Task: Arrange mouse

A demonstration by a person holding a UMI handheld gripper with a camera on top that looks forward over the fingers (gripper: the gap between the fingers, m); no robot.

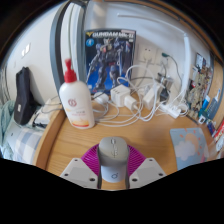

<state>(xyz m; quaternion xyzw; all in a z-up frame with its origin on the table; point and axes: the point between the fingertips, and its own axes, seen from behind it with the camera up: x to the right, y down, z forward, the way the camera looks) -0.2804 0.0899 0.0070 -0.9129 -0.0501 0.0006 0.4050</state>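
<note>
mouse [112,158]: grey, lies between the two fingers, its nose pointing ahead, its tail end low by the pink pads.
gripper [112,172]: jaws seem closed on the mouse's sides, pads touching it w/o visible gap; prob. so it can be carried or turned.
tabletop [150,135]: wood, bare patch just ahead of the mouse, a likely spot for it.
bottle [76,98]: white w/ red cap, upright, ahead to the left, near enough to bump.
Gundam box [110,58]: stands at the back, well apart.
cables [150,95]: white tangle w/ adapters beyond the mouse; better kept off.
</note>
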